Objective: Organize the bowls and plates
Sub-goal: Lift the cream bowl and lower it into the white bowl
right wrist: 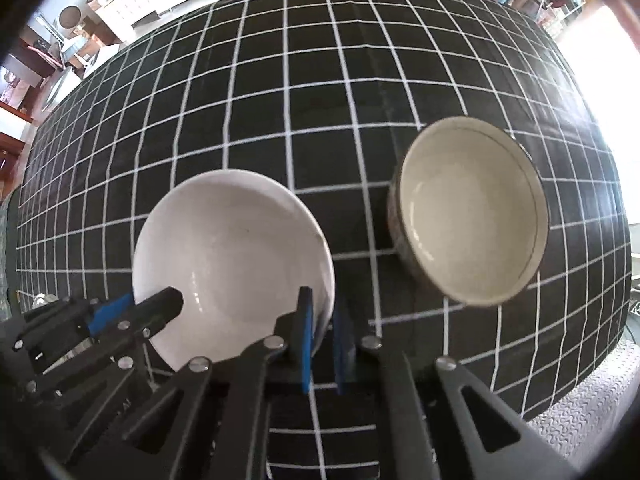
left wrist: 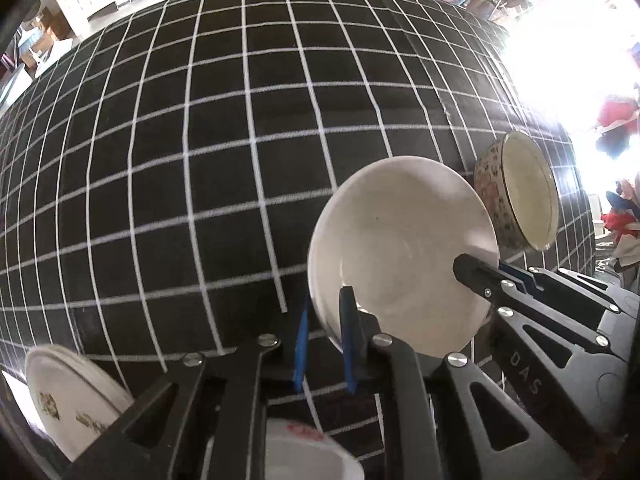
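A plain white bowl (left wrist: 400, 248) (right wrist: 232, 240) is on the black checked tablecloth (left wrist: 192, 152), held at two opposite sides of its rim. My left gripper (left wrist: 324, 320) is shut on the rim's left side, one blue pad inside the bowl and one outside. My right gripper (right wrist: 322, 320) is shut on the right side in the same way. Each gripper shows in the other's view: the right gripper (left wrist: 468, 270) and the left gripper (right wrist: 168, 300). A flower-patterned bowl (left wrist: 492, 196) (right wrist: 472, 208) with a cream inside stands just right of the white bowl.
A stack of white plates (left wrist: 68, 396) with brown motifs lies at the near left. A white dish (left wrist: 304, 452) with a red mark sits under my left gripper. The tablecloth (right wrist: 280, 100) stretches far behind both bowls. Room clutter lies beyond the table's edges.
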Action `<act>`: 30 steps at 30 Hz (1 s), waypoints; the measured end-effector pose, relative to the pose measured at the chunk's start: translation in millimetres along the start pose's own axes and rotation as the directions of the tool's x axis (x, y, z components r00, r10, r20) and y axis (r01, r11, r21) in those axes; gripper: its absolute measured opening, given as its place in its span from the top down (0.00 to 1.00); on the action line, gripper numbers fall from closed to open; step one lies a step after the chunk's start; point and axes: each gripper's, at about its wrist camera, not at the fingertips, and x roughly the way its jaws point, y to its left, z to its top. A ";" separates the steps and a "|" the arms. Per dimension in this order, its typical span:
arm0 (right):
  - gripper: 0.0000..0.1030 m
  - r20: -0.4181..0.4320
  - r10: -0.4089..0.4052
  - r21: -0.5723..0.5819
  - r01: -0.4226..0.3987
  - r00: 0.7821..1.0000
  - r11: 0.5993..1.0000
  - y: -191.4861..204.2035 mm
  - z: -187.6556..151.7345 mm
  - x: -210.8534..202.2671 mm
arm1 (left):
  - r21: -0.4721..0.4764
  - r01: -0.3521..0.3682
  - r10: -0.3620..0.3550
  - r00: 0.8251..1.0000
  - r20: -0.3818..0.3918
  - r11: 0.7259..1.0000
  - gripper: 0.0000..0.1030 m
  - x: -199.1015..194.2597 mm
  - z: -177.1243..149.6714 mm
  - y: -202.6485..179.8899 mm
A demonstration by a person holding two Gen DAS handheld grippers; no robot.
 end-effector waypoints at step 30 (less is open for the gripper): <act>0.89 0.040 0.026 -0.166 -0.019 0.999 0.986 88.4 -101.7 -68.2 | -0.060 -0.075 0.080 0.992 0.092 0.995 0.88 -71.6 -154.0 12.5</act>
